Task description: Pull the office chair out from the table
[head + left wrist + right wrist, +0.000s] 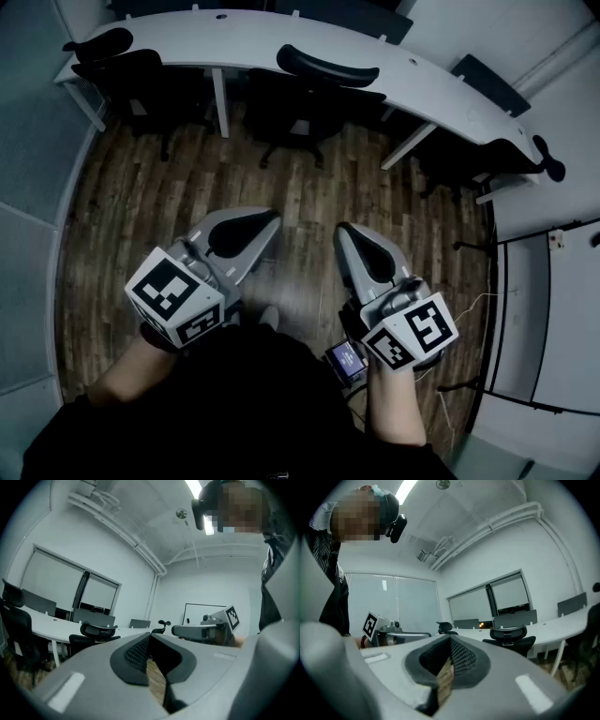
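Currently both pairs of jaws are pressed together with nothing between them. The grey left gripper (270, 218) and the grey right gripper (344, 231) are held level, side by side but apart, above the dark wood-plank floor (309, 187). Ahead of them the black office chair with a curved headrest (323, 84) sits tucked under the long curved white desk (234, 47), well apart from either gripper. Another black chair (117, 61) stands at the desk's left end, a third (487, 155) at its right.
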